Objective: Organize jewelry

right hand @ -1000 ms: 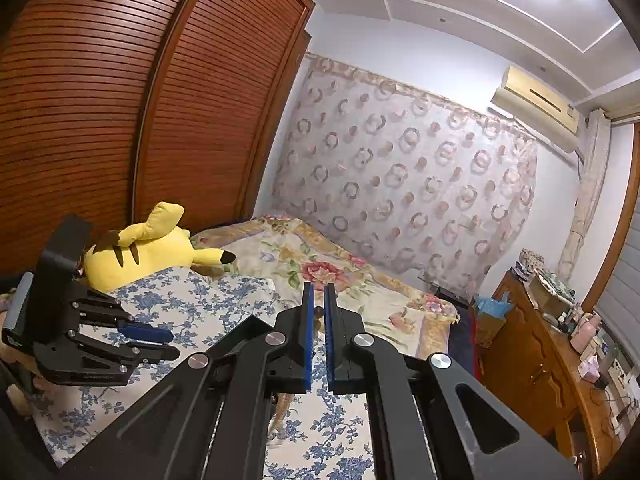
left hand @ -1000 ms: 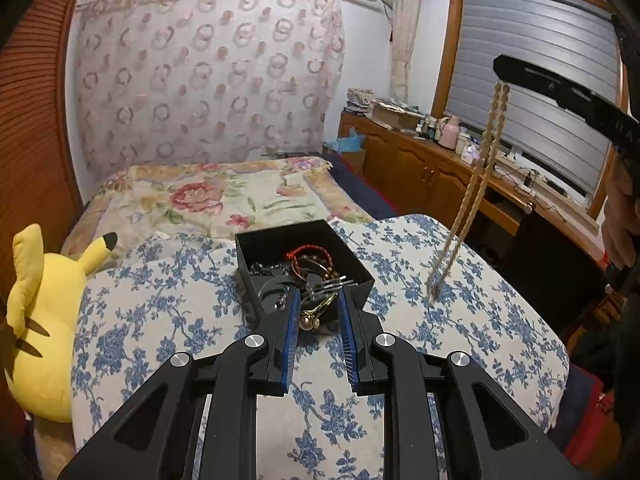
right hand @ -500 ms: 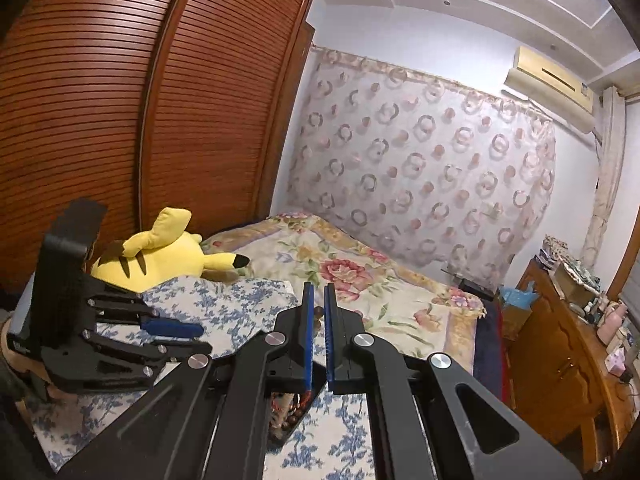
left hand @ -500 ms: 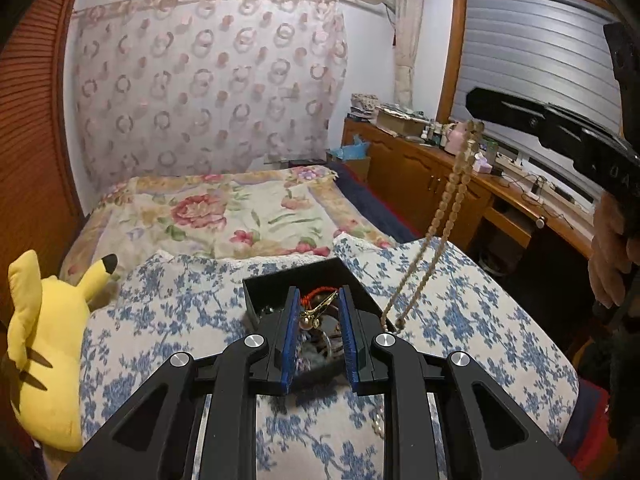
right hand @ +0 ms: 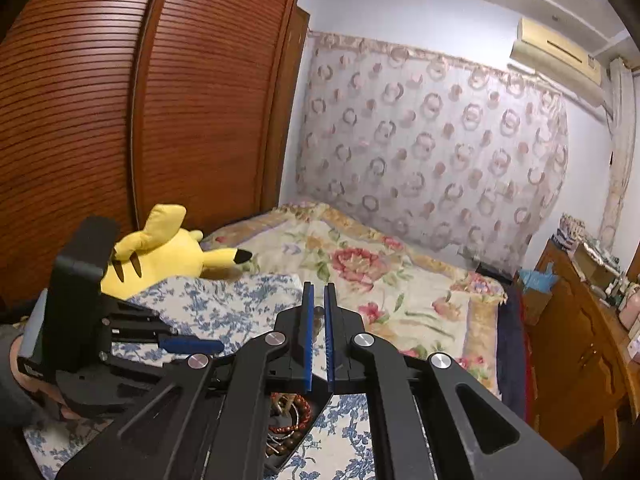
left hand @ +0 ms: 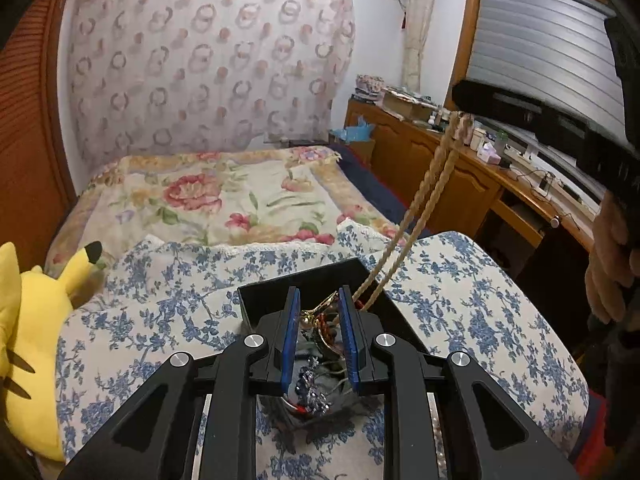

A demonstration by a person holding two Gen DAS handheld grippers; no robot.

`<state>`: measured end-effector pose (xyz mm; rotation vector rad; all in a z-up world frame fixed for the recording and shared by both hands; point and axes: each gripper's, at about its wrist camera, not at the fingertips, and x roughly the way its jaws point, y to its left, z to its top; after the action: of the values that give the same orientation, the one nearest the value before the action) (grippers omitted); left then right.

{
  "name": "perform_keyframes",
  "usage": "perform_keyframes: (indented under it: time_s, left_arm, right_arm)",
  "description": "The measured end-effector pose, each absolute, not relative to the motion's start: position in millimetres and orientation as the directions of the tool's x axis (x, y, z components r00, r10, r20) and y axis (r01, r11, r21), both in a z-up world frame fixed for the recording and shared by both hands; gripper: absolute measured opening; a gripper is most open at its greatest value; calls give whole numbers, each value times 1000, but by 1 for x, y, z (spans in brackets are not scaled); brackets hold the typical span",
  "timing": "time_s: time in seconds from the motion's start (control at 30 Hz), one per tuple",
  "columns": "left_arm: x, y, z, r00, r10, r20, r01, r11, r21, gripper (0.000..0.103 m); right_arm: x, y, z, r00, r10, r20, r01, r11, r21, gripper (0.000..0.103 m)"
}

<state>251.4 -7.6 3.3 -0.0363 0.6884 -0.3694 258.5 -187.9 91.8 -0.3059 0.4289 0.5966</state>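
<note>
I see a bedroom from both wrist views. The work surface is a blue-flowered cloth (left hand: 472, 292) across the lower half of the left view, with a rose-patterned bedspread (left hand: 224, 196) behind it at centre and a ring-patterned curtain (left hand: 208, 72) along the far wall. A yellow plush (left hand: 28, 344) lies at the left edge. Wooden cabinets (left hand: 432, 176) with clutter on top run up the right side under a shuttered window (left hand: 540, 48). In the right view a slatted wooden wardrobe (right hand: 120, 112) fills the upper left and an air conditioner (right hand: 556, 60) sits upper right.

The black box (left hand: 272, 300) sits on the cloth at lower centre of the left view, heaped with jewelry.

My left gripper (left hand: 319, 340) hangs over the box with its jaws apart, gripping nothing. My right gripper (right hand: 318, 336) has its jaws clamped on the bead necklace (left hand: 424, 196), which drapes from upper right down into the box.
</note>
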Motion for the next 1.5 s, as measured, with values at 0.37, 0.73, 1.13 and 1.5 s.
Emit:
perform_keyframes:
  time_s: [0.37,0.73,1.13,1.5]
  left_arm:
    - [277,-3,-10,685,-352,-638,311,933,-181,19]
    - [280,-1,-5,701,-341,-627,299,938,-175,33]
    - [232,4,-7,717,-329,-614,308,940,-144,63]
    - [180,1,-39,688,-332,-645,316,938,-146,83]
  right_arm:
    - [288,-181,31,631,495,-598,-636,771,-33,6]
    - [291,-188,21,608,508,-610,-633,774,14,12]
    - [237,-225,6,614,499,-612,-613,789,28,15]
    - [175,-244,-59,555,444,-703,-598,801,35,25]
